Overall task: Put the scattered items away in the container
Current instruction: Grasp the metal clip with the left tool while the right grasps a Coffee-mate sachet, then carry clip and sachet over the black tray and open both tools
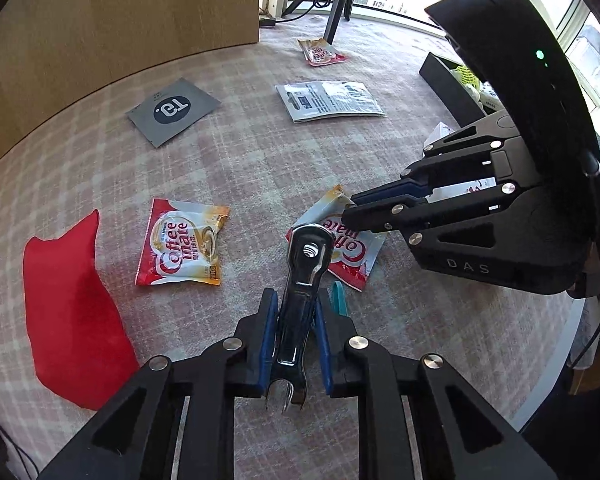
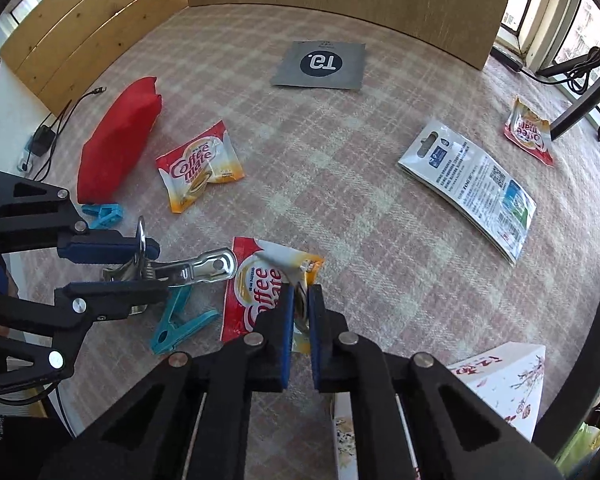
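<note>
My left gripper (image 1: 296, 300) (image 2: 156, 268) is shut on a chrome metal clip (image 1: 300, 276) (image 2: 204, 268), whose flat end sticks out past the blue pads. My right gripper (image 2: 301, 296) (image 1: 350, 206) is shut on the edge of a red and white Coffee mate sachet (image 2: 252, 292) (image 1: 352, 256) that lies on the checked cloth. A teal plastic clip (image 2: 176, 320) (image 1: 338, 296) lies beside the metal one. The black container (image 1: 448, 80) stands at the table's right side with yellow-green things in it.
Spread over the cloth are two more Coffee mate sachets (image 2: 200, 164) (image 2: 528, 132), a grey T3 pouch (image 2: 320, 66), white packets (image 2: 468, 184), a red pouch (image 2: 116, 140) and a blue clip (image 2: 104, 214). A white blossom-printed box (image 2: 504, 380) sits near right. Wooden panels stand behind.
</note>
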